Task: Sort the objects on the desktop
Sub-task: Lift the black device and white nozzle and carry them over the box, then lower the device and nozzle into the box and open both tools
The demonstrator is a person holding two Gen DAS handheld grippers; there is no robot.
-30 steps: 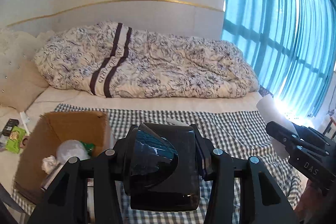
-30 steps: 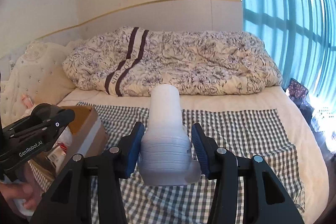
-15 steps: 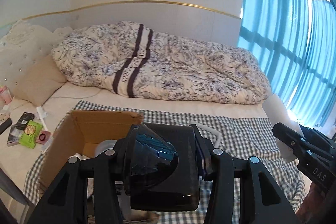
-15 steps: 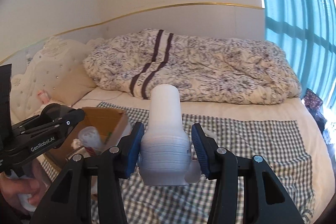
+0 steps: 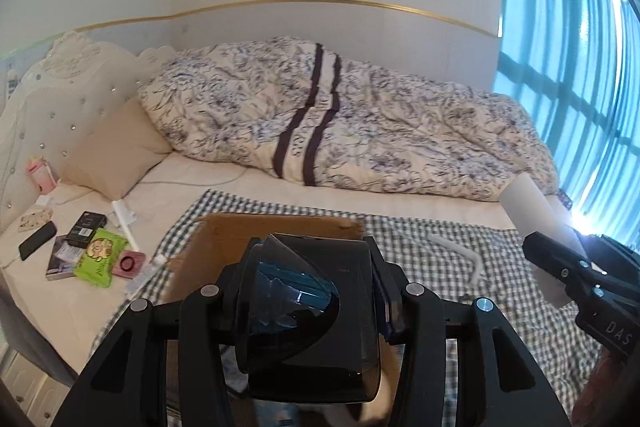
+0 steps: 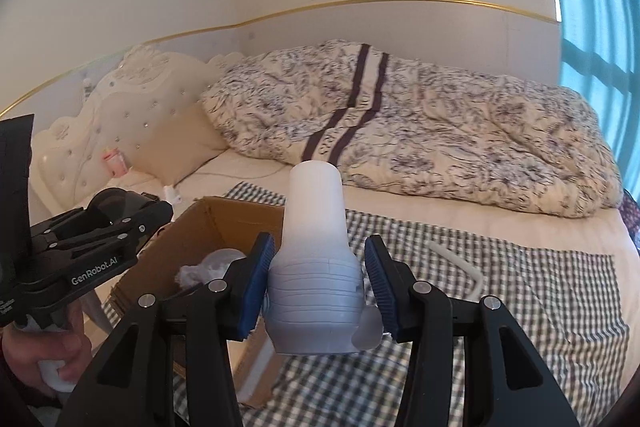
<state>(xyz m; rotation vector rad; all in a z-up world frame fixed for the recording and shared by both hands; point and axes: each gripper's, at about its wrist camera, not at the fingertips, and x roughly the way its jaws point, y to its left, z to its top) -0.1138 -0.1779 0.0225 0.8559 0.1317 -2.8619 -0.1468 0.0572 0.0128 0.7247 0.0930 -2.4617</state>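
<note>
Swung nearer the box (image 6: pixel 224 227), left tongs (image 5: pixel 308 311) clamping black case above it, right tongs (image 6: pixel 316 283) gripping upright white bottle (image 6: pixel 314 267) beside it.

The box (image 5: pixel 280 227) is mostly hidden behind the dark object (image 5: pixel 308 315); the small packets (image 5: pixel 98 257) beside the pillow are too small to read.

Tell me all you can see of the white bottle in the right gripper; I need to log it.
The white bottle looks like matte, translucent plastic: a smooth tapered upper part with a flat end and a wider ribbed lower body. It is held above the checked cloth, beside the cardboard box, between the right gripper's blue-padded fingers.
</note>
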